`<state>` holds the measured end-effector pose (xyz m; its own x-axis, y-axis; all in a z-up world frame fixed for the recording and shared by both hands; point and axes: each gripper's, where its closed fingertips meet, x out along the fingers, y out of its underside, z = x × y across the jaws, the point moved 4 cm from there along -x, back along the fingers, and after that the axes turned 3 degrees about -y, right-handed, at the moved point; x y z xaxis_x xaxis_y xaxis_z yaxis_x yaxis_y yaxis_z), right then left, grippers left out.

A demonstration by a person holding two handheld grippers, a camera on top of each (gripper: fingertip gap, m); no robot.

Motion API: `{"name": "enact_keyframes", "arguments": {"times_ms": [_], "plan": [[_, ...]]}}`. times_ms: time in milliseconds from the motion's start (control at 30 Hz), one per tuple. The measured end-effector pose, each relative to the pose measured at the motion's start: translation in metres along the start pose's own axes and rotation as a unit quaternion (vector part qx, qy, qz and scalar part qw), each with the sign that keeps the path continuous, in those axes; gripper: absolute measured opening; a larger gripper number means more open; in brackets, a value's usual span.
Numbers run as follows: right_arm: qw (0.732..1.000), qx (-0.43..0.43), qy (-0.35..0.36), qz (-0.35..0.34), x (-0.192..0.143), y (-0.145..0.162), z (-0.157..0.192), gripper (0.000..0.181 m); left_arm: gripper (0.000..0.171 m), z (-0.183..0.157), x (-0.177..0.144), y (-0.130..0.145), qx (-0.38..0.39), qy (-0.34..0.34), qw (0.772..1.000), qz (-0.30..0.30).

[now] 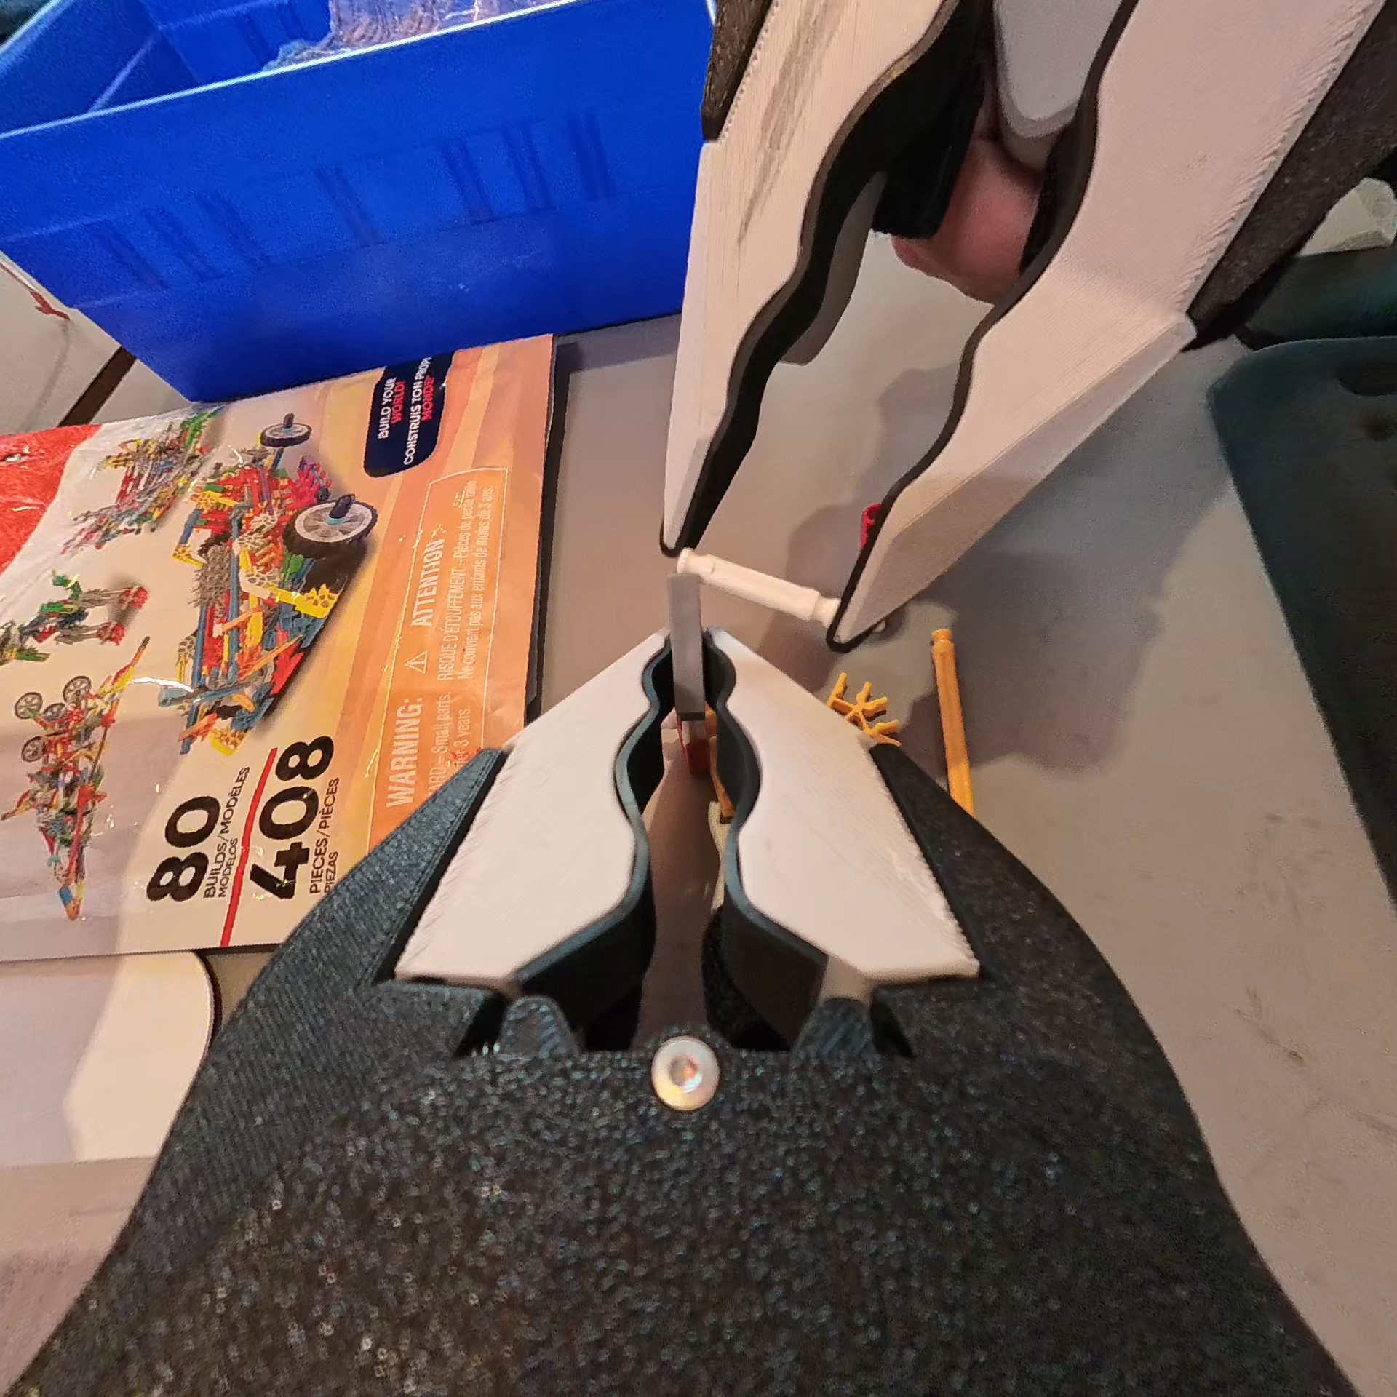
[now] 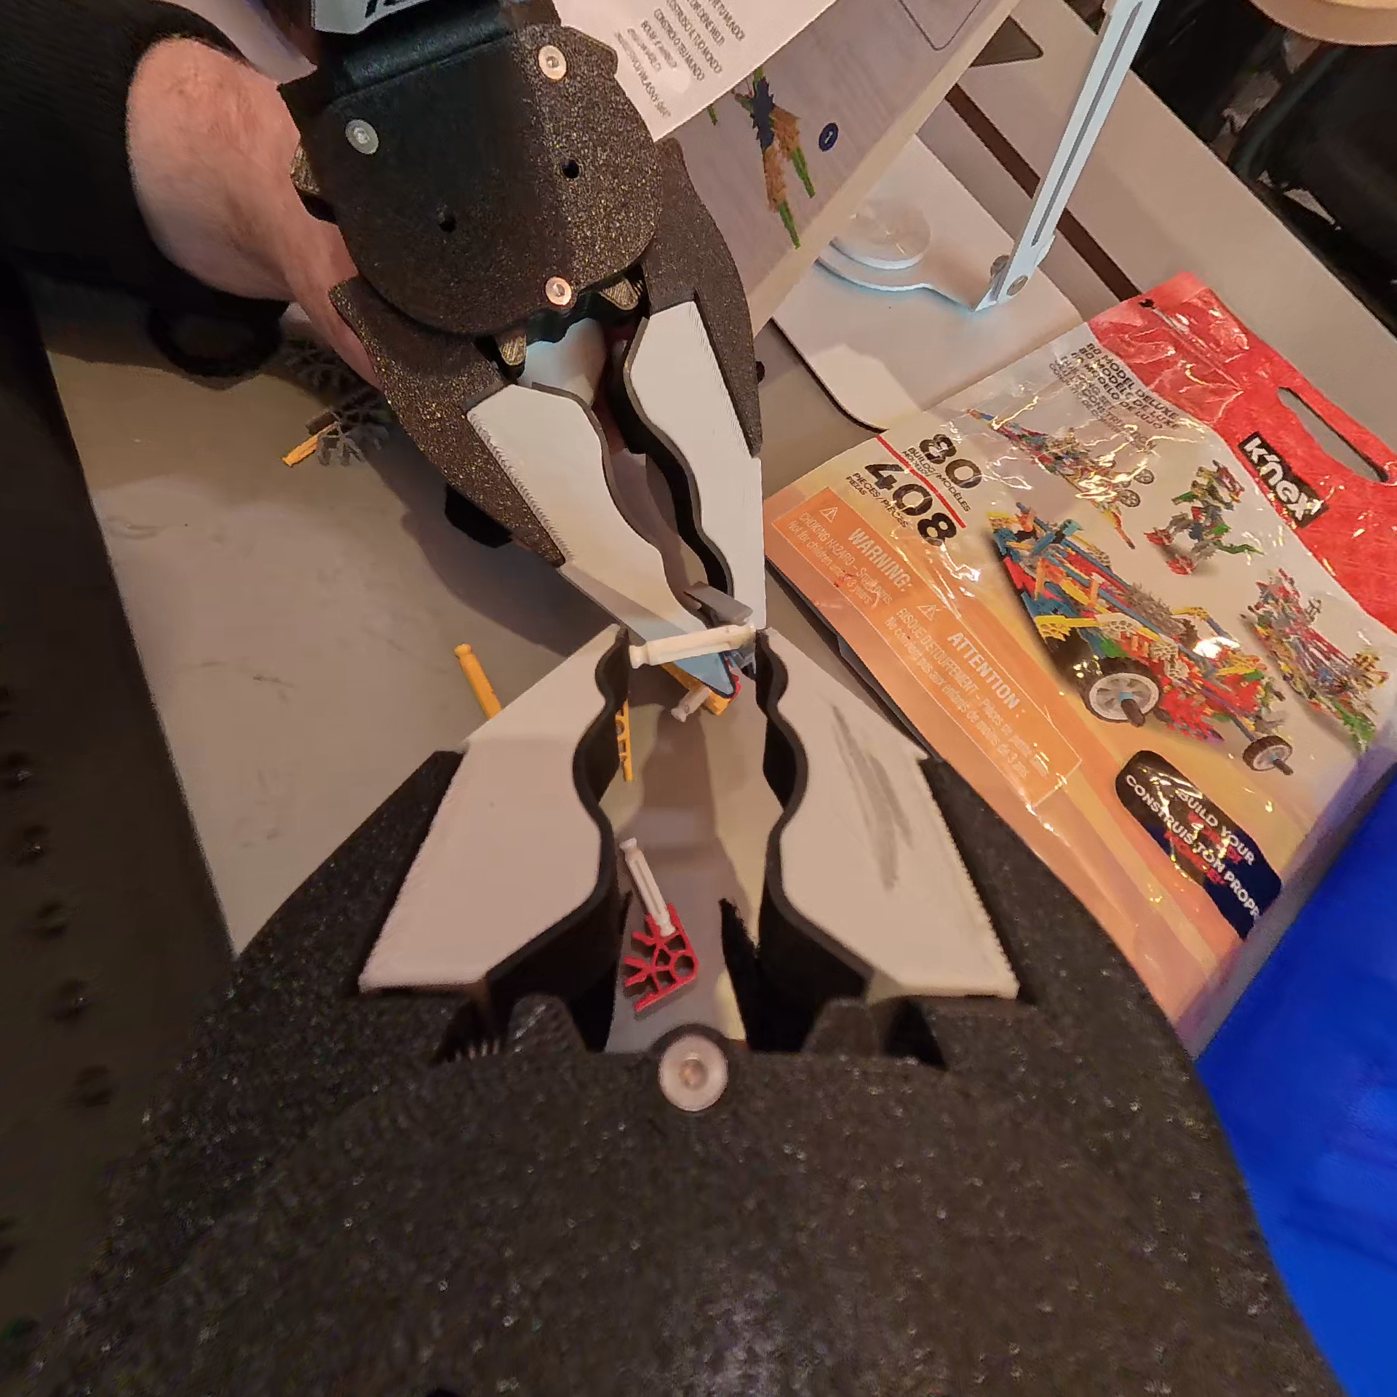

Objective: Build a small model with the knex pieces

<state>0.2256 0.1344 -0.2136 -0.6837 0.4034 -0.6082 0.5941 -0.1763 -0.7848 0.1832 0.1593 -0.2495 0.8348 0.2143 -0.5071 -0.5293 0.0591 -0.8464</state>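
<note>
My left gripper (image 1: 686, 652) is shut on a flat grey connector piece (image 1: 683, 612) that stands upright out of its fingertips. My right gripper (image 1: 756, 591) comes down from the upper right and is shut on a short white rod (image 1: 763, 588), held end to end between its tips. The rod's left end touches the top of the grey piece. In the right wrist view my right gripper (image 2: 692, 648) holds the white rod (image 2: 684, 642) crosswise, and the left gripper (image 2: 726, 627) meets it from above with the grey piece (image 2: 718, 603).
A printed toy bag (image 1: 264, 605) lies at the left, a blue bin (image 1: 340, 227) behind it. An orange connector (image 1: 865, 707) and a yellow rod (image 1: 951, 718) lie on the grey table. A red connector (image 2: 658, 967) with a white rod (image 2: 648, 877) lies under my right gripper. My left and right fingertips are right by each other.
</note>
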Motion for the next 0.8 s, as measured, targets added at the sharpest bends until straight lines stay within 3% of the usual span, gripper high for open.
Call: {"name": "enact_keyframes", "arguments": {"times_ms": [400,800], "plan": [[0.997,-0.053,-0.040,0.042,-0.0003,-0.0003,0.0000,0.032,0.005,-0.0024,-0.0003,-0.0003,0.009,0.017,1.000,-0.002],[0.992,-0.051,-0.097,0.066,-0.0003,-0.0028,-0.0033,0.031,0.004,-0.0028,-0.0014,-0.0001,0.024,0.019,1.000,-0.001]]}}
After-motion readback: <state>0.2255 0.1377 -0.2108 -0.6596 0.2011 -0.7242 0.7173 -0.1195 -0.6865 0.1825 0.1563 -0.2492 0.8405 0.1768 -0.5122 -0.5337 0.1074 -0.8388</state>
